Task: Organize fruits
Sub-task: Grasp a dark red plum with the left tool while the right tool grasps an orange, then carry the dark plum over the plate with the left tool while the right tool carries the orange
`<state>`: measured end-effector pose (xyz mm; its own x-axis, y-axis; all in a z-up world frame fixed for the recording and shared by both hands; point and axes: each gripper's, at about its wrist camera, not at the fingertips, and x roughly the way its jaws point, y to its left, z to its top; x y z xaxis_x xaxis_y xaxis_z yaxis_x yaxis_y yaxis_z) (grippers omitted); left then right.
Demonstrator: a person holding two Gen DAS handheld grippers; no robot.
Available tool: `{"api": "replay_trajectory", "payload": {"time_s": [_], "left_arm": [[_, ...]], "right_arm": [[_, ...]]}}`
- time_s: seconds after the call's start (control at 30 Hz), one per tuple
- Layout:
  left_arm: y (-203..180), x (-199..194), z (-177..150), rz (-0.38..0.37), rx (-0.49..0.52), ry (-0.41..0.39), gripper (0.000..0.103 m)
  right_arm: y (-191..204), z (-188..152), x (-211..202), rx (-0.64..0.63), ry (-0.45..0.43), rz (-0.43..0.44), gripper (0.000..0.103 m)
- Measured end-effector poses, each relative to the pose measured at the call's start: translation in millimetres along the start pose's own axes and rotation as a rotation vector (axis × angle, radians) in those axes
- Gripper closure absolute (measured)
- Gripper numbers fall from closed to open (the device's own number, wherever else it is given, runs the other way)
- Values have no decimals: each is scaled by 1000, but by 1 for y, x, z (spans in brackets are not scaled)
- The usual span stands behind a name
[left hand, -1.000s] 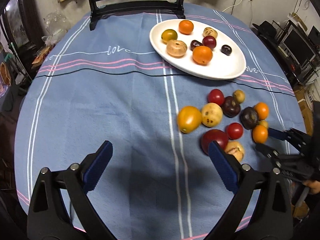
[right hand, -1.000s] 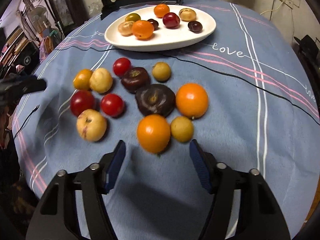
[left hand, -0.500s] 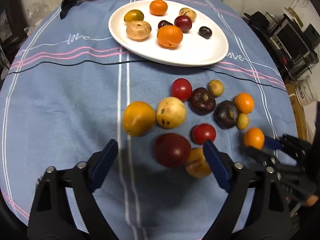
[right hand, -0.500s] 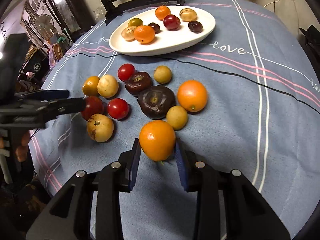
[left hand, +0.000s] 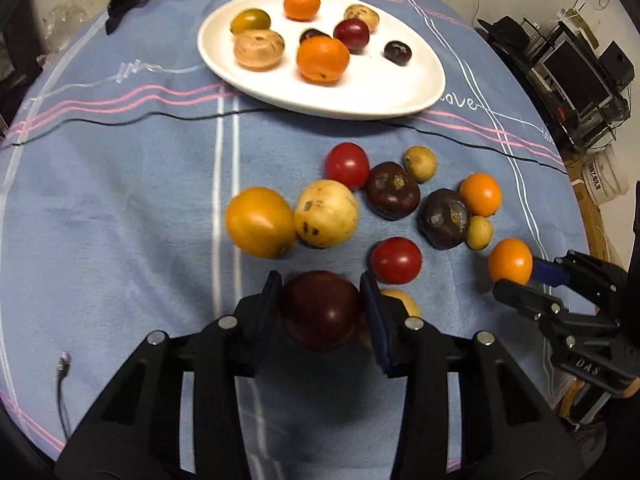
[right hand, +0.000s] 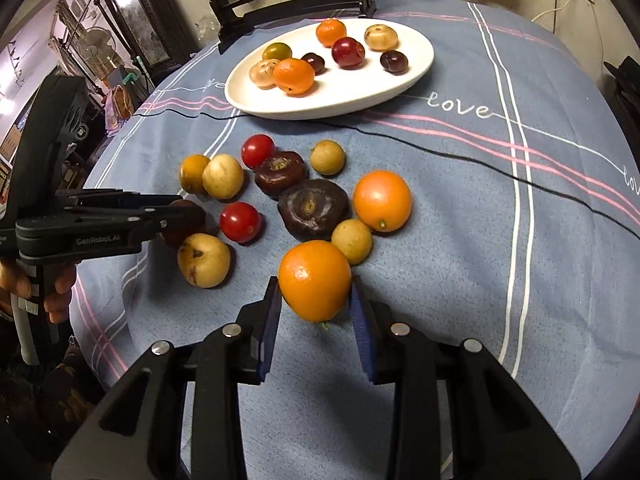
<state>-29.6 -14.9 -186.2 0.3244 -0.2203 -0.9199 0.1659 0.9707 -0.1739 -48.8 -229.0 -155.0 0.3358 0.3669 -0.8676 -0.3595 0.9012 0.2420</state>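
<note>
My left gripper (left hand: 320, 304) is shut on a dark red fruit (left hand: 320, 310) at the near edge of a loose cluster of fruits on the blue tablecloth. My right gripper (right hand: 314, 298) is shut on an orange (right hand: 315, 280) at the near side of the same cluster; it shows in the left wrist view (left hand: 511, 262) at the right. A white oval plate (left hand: 380, 92) at the far side holds several fruits. The left gripper shows in the right wrist view (right hand: 188, 216) from the side, mostly hiding its fruit.
Loose on the cloth are red tomatoes (left hand: 346, 165), dark purple fruits (left hand: 393, 196), yellow fruits (left hand: 326, 214), an amber fruit (left hand: 260, 222) and another orange (right hand: 382, 201). A black stand (right hand: 288, 8) sits behind the plate. The table edge drops off at right.
Both grippers have moved in on the cluster and closed. The right one shut on the orange first; the left one then shut on the dark red fruit.
</note>
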Motion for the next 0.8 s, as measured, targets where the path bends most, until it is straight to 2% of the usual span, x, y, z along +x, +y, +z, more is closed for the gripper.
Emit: {"api": "replay_trajectory", "payload": {"time_s": [0.23,0.33,0.47,0.67,0.8], "left_arm": [[0,-33,4,50,57,-85,62],[-2,-48,14,61,76,-130,62],[-6,-66,39,76,100,-190,62],[-21,-84,94,99,139,-291,62],[-30,-87,121,128,161,-331,62]], "right_arm": [[6,0,5,-8,6,2,69],[9,10,-4,-2,-29,16,69],[13,38,-24,-22,-108,16,69],[17,104,-57,-54,-242,15,69],[13,137,-57,-55,-278,4,69]]}}
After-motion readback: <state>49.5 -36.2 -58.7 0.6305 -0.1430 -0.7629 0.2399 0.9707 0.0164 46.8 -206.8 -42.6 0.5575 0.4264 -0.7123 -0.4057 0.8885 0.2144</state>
